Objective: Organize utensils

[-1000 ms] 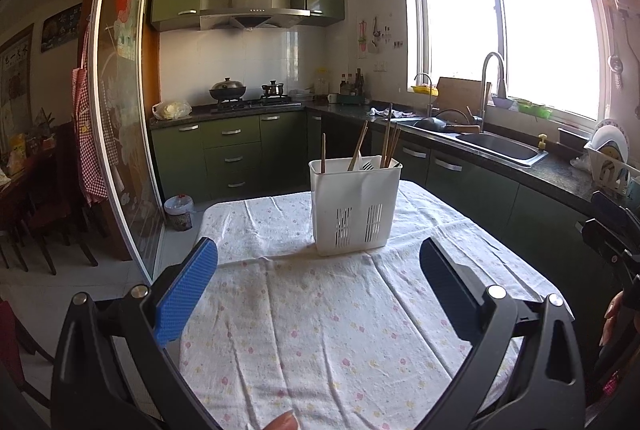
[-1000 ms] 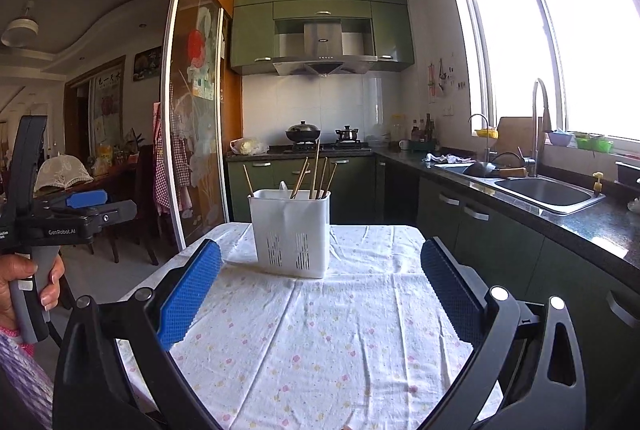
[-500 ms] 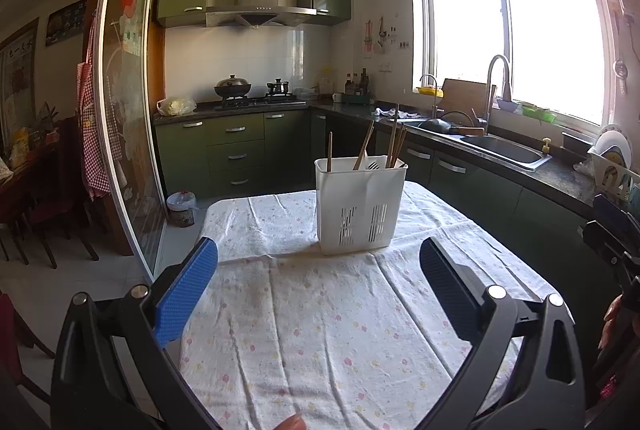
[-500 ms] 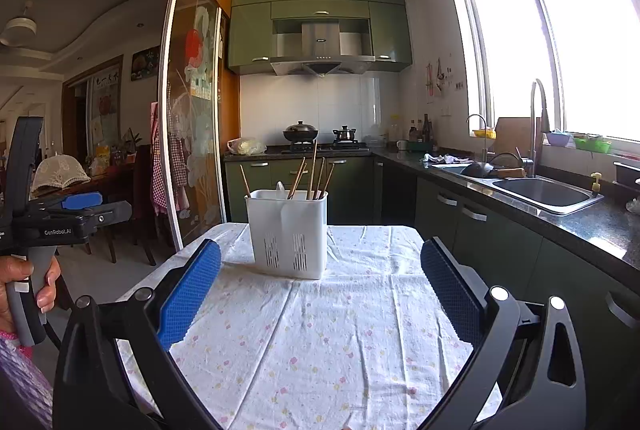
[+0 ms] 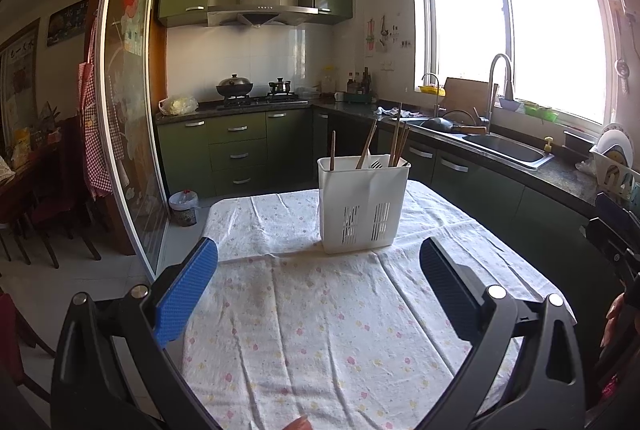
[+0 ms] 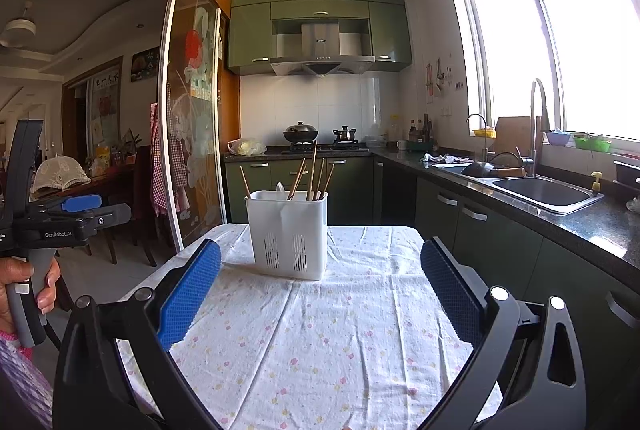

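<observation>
Two grippers over flowered cloth (image 5: 320, 330) on worktop, jaws of both spread wide, gripping nothing. Left gripper (image 5: 318, 282) and right gripper (image 6: 320, 284) both short of white utensil holder (image 5: 362, 206), well apart from it. Holder upright toward far end of worktop, filled with chopsticks (image 5: 400, 140) and a fork (image 5: 375, 163). Left gripper's handle in hand (image 6: 24, 290), seen at left edge of right view.

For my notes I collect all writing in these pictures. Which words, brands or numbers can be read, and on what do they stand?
"GenRobot.AI": on the left gripper, seen in the right wrist view.
Badge on the range hood: too small to read.
Characters on the wall scroll: too blurred to read.
</observation>
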Tool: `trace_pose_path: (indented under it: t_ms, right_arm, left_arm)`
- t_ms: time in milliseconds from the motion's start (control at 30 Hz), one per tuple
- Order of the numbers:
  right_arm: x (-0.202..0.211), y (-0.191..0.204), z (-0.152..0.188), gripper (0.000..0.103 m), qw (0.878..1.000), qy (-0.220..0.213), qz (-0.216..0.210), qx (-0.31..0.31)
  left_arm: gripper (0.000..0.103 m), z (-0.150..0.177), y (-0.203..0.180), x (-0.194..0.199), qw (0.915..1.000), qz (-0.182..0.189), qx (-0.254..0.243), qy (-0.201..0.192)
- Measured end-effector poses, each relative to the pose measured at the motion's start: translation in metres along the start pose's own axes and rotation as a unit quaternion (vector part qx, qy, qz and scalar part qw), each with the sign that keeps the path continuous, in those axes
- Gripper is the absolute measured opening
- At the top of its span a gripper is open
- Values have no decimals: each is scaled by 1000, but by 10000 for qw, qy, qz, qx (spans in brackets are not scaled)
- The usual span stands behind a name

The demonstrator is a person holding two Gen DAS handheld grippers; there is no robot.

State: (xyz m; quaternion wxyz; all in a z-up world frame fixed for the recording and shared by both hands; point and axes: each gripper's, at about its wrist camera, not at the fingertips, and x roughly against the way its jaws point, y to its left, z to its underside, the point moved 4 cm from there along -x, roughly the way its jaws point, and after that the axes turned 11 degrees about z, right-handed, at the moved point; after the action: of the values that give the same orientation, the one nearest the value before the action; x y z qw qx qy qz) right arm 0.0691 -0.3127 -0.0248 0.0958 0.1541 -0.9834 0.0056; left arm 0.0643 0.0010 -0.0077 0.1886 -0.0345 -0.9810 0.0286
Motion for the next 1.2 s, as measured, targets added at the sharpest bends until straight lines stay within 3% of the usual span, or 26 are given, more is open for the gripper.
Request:
trace_pose_path:
  t_ms: [1200]
  right_arm:
    - [-2, 2, 2, 99, 10000, 28, 25, -52]
  left_arm:
    - [96, 0, 1, 0, 10000, -13, 12, 14]
